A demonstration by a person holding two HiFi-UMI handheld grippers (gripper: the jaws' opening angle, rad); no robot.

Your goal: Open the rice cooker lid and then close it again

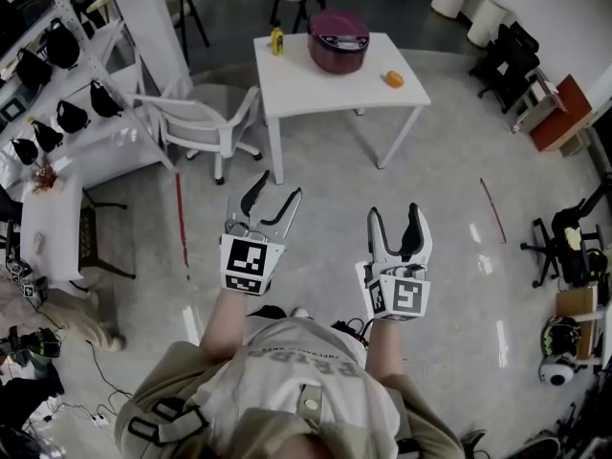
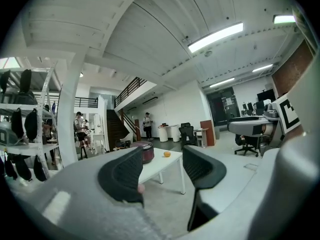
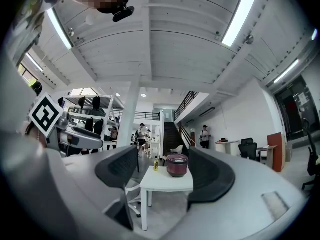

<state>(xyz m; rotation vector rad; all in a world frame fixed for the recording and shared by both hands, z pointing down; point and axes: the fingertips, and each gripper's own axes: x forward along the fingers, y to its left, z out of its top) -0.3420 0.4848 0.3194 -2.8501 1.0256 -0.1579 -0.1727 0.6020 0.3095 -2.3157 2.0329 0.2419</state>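
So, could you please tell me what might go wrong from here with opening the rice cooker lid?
The yellow bottle stands close to the rice cooker on the white table; a careless reach might tip it. The white chair stands by the table's near left corner and could hamper the approach. Nothing braces the cooker, so pushing its lid might slide it.

White four-legged worktop (image 1: 316, 94), on the far side of a pale glossy floor (image 1: 430, 256). Carries a maroon rice cooker (image 1: 338, 40), lid down, at the far edge near the middle; a small yellow bottle (image 1: 277, 41), upright, at the far left corner, apart from the cooker; a small orange object (image 1: 393, 78) toward the right edge. On the floor just left of the worktop, a white chair (image 1: 206, 122); nearer, a red strip (image 1: 180, 220) at left and another at right.
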